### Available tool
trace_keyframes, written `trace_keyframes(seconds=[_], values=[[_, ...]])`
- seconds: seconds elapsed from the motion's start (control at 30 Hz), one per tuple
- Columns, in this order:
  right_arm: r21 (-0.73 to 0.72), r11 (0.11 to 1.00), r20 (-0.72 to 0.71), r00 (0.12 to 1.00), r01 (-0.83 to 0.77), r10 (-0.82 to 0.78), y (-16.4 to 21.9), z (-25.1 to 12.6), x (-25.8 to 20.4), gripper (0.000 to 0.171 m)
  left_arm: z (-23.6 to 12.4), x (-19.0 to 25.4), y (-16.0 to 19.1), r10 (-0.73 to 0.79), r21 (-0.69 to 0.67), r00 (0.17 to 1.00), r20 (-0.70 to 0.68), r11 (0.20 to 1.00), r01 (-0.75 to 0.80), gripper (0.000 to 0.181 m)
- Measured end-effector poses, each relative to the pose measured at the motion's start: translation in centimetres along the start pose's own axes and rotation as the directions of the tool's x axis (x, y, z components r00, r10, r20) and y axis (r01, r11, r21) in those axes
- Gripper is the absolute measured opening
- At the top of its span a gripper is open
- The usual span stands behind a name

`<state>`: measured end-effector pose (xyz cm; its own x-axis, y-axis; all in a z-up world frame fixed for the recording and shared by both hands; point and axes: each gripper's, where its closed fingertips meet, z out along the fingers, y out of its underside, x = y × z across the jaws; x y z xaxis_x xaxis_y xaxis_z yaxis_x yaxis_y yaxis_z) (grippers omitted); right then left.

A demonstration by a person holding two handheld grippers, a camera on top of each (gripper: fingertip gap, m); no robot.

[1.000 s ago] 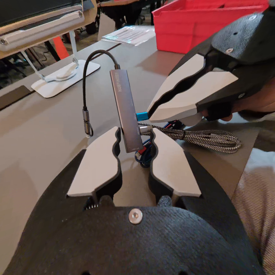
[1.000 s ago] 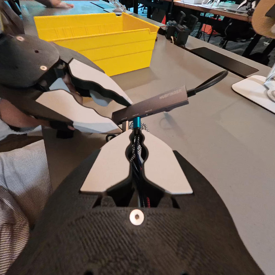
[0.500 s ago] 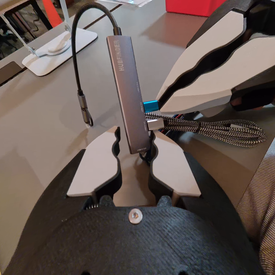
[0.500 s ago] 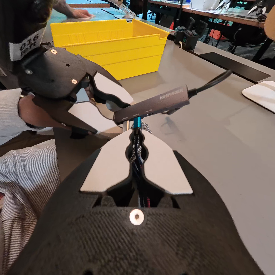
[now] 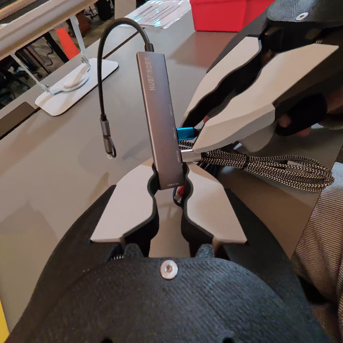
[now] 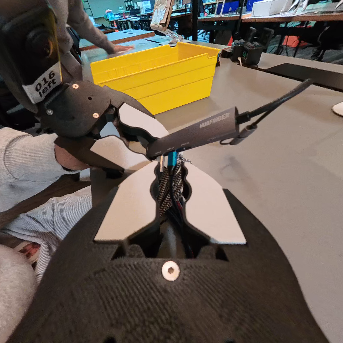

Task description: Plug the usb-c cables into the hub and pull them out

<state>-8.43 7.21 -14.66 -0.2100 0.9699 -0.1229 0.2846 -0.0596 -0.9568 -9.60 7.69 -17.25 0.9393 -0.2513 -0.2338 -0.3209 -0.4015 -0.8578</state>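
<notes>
My left gripper (image 5: 170, 167) is shut on the near end of the grey hub (image 5: 159, 115) and holds it tilted up above the table. The hub's black pigtail cable (image 5: 101, 74) loops over and hangs at its left. A blue usb-c plug (image 5: 185, 133) and a silver plug (image 5: 189, 156) on a braided cable (image 5: 269, 167) sit in the hub's side ports. My right gripper (image 6: 170, 164) is at the blue plug (image 6: 171, 158), its jaws a little apart around the plug and cables, not pinching. It also shows in the left wrist view (image 5: 189, 137).
A yellow bin (image 6: 154, 81) stands behind the left gripper and a red bin (image 5: 219, 16) at the far right. A white stand base (image 5: 74, 87) and plastic-wrapped papers (image 5: 159, 16) lie farther back. A person's striped sleeve (image 5: 324, 241) is near the table edge. Both grippers' tips are close together, under 4 cm apart.
My left gripper has shut on the hub's near end, which stood loose between its jaws before. My right gripper's jaws have parted from the blue plug. The hub sits higher.
</notes>
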Motion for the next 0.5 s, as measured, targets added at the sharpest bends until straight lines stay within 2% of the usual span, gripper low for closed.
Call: trace_keyframes(seconds=[0.13,0.3,0.37,0.5], values=[[0.008,0.998,0.034,0.997,-0.07,0.07,-0.1,-0.1,-0.1,0.008,0.1,0.4,-0.1,0.015,0.011,1.0,-0.01,1.0,-0.015,0.022],[0.006,0.989,0.068,0.987,-0.148,0.147,-0.1,0.0,-0.2,0.008,0.0,0.1,0.1,0.016,0.013,1.0,0.013,1.0,-0.016,0.023],[-0.009,0.985,0.056,0.983,-0.175,0.175,0.0,0.2,0.1,0.008,0.1,-0.5,0.1,-0.012,0.003,0.997,0.082,1.0,0.012,0.023],[-0.032,0.964,0.068,0.962,-0.264,0.266,0.3,0.4,0.6,0.008,0.4,-1.0,0.3,-0.081,-0.008,0.992,0.101,0.997,0.082,0.023]])
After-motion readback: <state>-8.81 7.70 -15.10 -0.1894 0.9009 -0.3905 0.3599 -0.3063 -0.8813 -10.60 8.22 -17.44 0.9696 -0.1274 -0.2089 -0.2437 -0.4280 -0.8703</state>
